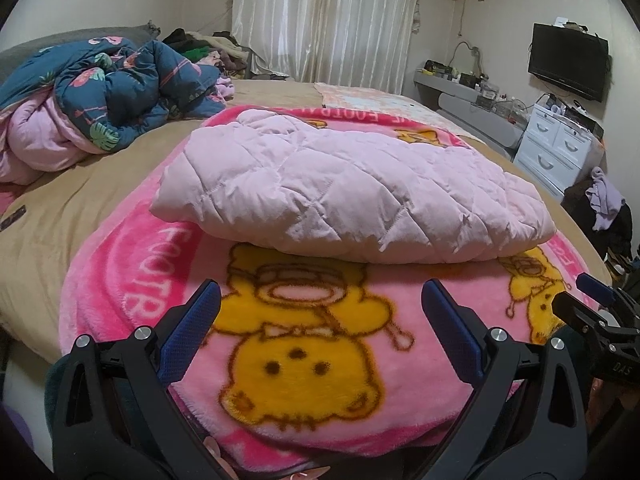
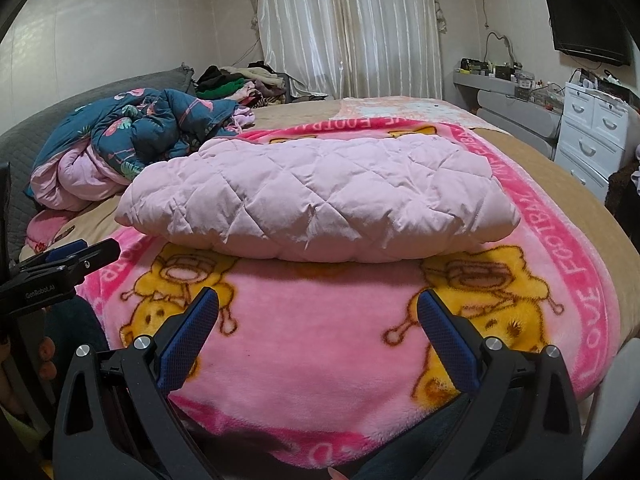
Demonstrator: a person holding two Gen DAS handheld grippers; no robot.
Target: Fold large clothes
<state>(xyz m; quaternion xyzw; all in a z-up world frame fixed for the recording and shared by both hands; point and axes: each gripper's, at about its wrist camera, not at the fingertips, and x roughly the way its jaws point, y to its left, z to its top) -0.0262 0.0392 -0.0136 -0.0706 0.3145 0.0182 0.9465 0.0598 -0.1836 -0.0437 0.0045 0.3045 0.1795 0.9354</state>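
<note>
A pale pink quilted jacket [image 1: 344, 192] lies folded into a compact, puffy rectangle on a pink cartoon blanket [image 1: 304, 360] spread over a bed [image 1: 76, 204] with a tan cover. The jacket sits toward the middle of the blanket, its long folded edge facing the cameras, with yellow cartoon figures showing on the blanket in front of it and pink lettered borders running along the sides. The left tool [image 1: 320, 312] hovers low over the near part of the blanket, short of the jacket, its two blue-padded fingers [image 1: 192, 332] spread wide apart with nothing between them. The right tool [image 2: 318, 316] hangs likewise over the near blanket, its blue fingers [image 2: 448, 344] also wide apart and empty, not touching the jacket [image 2: 316, 204]. Each tool appears at the edge of the other's view, so the two are side by side. On the far left of the bed, well apart from the jacket, lies a crumpled dark blue quilt [image 1: 116, 92] with a flamingo and leaf print and a pink lining. Behind it is a heap of clothes [image 2: 240, 80] near white curtains [image 2: 348, 28]. To the right stand white drawers [image 2: 596, 136], with a dark television [image 1: 568, 60] on the wall above.
</note>
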